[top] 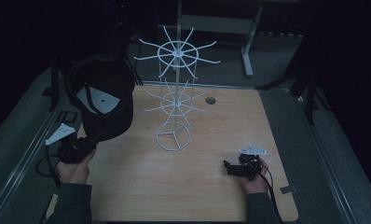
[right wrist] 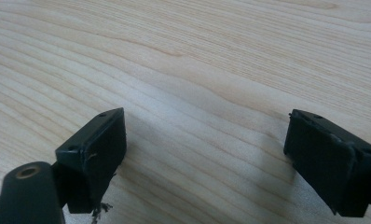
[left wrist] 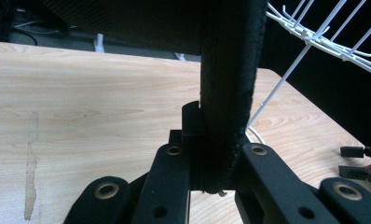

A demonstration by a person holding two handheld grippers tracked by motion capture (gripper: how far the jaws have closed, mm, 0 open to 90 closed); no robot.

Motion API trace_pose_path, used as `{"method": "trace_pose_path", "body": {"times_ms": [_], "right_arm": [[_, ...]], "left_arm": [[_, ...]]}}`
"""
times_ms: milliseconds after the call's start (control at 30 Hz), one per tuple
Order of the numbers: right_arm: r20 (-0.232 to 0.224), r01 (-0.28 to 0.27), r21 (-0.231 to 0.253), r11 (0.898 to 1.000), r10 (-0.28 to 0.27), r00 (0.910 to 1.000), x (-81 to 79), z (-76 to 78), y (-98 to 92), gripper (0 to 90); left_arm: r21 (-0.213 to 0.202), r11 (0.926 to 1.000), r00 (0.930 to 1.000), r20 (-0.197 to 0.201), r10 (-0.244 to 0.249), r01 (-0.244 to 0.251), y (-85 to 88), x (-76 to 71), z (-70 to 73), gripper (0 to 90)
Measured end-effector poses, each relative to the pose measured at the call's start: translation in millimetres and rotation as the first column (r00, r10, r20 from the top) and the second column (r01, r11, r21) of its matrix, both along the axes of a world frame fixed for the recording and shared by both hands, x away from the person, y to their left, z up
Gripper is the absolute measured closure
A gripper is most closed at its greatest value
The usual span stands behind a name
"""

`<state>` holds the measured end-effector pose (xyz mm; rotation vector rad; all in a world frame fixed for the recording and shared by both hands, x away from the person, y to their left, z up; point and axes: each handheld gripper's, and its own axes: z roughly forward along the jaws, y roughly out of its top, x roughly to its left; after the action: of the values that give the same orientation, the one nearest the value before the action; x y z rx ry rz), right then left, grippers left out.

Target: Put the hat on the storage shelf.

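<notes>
A black cap [top: 102, 95] hangs in the air at the table's left, its open underside and a white inner label facing the high view. My left gripper [top: 96, 138] is shut on the cap's brim, which stands as a dark vertical band [left wrist: 228, 93] between the jaws in the left gripper view. A white wire rack [top: 176, 93] with two tiers of radiating hooks stands at the table's middle, to the right of the cap. My right gripper [top: 228, 167] rests low over the wood at the front right, open, with nothing between its fingertips [right wrist: 97, 149].
The wooden table [top: 197, 186] has bare surface in front of the rack and between the two hands. A small dark round hole [top: 210, 100] lies behind the rack. A grey desk frame [top: 249, 42] stands beyond the table's far edge. Dark surroundings flank both sides.
</notes>
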<state>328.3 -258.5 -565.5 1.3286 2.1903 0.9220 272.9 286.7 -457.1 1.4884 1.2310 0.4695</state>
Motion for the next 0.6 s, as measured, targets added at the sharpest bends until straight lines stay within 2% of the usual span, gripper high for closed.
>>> {"method": "trace_pose_path", "body": {"times_ms": [600], "right_arm": [[0.0,0.001,0.001,1.0,-0.001,1.0,0.0,0.0,0.1,12.6]], "left_arm": [[0.009,0.9999,0.9997,0.024,0.005,-0.006,-4.8,-0.9,11.3,86.2]]}}
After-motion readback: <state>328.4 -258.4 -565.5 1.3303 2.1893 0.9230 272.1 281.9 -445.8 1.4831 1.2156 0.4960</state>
